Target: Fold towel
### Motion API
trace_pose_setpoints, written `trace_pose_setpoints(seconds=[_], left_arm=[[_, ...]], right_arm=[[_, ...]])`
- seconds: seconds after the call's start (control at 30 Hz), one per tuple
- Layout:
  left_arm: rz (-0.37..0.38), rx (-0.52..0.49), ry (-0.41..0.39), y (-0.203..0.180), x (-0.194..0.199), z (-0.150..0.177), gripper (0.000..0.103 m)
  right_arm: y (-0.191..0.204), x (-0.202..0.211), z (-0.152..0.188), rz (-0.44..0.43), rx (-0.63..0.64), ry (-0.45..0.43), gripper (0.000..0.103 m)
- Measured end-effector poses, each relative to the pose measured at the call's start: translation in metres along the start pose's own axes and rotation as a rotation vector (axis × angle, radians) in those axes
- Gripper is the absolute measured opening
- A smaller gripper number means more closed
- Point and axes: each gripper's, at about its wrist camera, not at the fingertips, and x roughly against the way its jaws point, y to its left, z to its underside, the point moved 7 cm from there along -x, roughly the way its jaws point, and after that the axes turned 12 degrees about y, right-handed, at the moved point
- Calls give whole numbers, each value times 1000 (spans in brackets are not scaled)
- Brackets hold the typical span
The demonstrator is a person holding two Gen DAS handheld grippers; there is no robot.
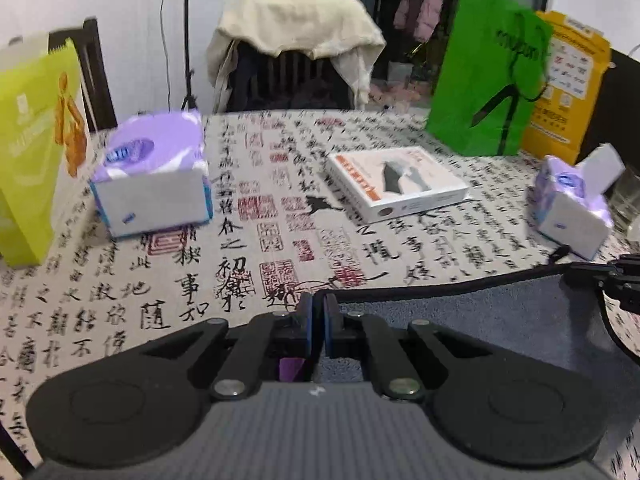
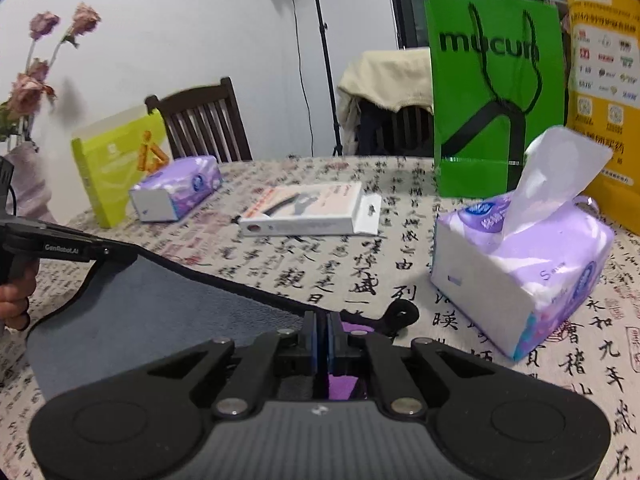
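My worktop (image 1: 120, 300) with black writing on its cloth holds the flat grey towel with a dark edge (image 1: 500, 320). My left gripper (image 1: 319, 320) reaches forward, low, pinched tight on the towel's far left corner. My right gripper (image 2: 322, 336), also low, is pinched tight on the far right corner.

White box (image 1: 398, 184) mid-table, tissue packs (image 1: 154, 172) (image 2: 520, 268) either side, green bag (image 2: 494, 92) & yellow bag (image 2: 604, 96) behind.

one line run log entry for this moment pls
task: fold towel | left gripper: shut on towel edge | right gripper: shut on towel edge | towel lifted
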Motion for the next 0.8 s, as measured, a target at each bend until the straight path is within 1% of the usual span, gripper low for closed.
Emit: trace_pose_setpoints(seconds=[0.07,0.13,0.17,0.2,0.23,0.27,0.3,0.33,0.37,0.4,0.43,0.47,0.5,0.53,0.57,0.6,0.8], left_arm=[[7,6,7,1,-8,-3,7],[-5,1,10,1,-11,-4,8],[-9,1,4,2,-11,-4,9],[-8,-3,4,2,-10,-4,12],[-9,-8,4,2,-8,-3,24],[-6,-12,-1,3,-5,-2,48],[3,-15,-19,4,1,0,57],[11,-18,-42,5,8,1,64],[15,-25,-51,6,14,4,68],[19,-32,-52,6,20,6,72],[25,-36,-52,7,25,9,84],[29,-37,-57,8,31,12,94],[29,-35,-67,9,37,16,98],[30,-33,-79,10,43,20,103],[33,-32,-91,11,49,24,103],[32,-30,-96,11,54,29,103],[-1,-25,-88,10,78,51,103]], right_arm=[[-4,-10,-2,5,-5,16,5],[-7,-19,-2,18,-8,35,5],[-8,-22,-1,21,-10,39,7],[-9,-24,0,32,-12,36,12],[-9,-24,0,37,-15,31,17],[-10,-23,0,24,-23,27,20],[-10,-20,0,17,-33,18,35],[-11,-16,-1,28,-45,7,59],[-13,-11,-3,43,-59,-8,68],[-13,-3,-4,48,-71,-23,74],[-12,3,-5,41,-72,-29,73],[-11,8,-6,32,-72,-31,75],[-9,14,-6,30,-75,-34,84],[-8,20,-5,34,-76,-39,98],[-5,26,-4,39,-77,-46,102],[-3,32,-2,43,-77,-56,103],[9,57,17,94,-85,-44,103]])
